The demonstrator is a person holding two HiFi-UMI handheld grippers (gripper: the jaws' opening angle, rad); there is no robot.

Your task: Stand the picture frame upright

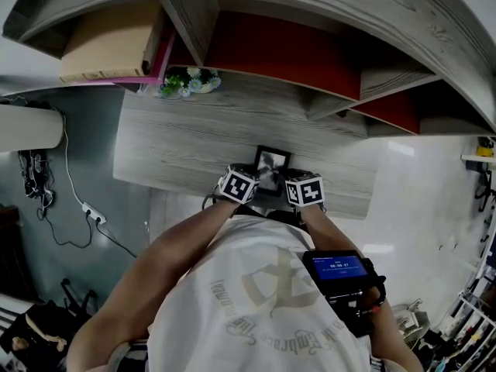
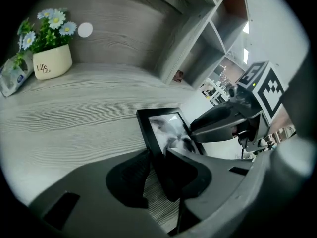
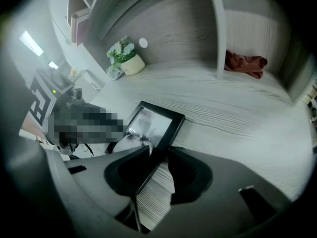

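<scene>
Your left gripper [image 2: 157, 150] and right gripper [image 3: 158, 148] clamp the picture frame [image 1: 272, 167] by its stiff side rails; it looks light, its glass fragile.

- Our left gripper [image 2: 156, 155] points steeply down near the front edge of the desk [image 1: 178, 142], its jaws closed on the left side of the picture frame [image 2: 161, 128].
- Our right gripper [image 3: 158, 155] sits just beside it, tilted down likewise, jaws pinching the frame's right side.
- Our left arm [image 1: 159, 258] and right arm [image 1: 312, 217] reach forward, wrists close together.
</scene>
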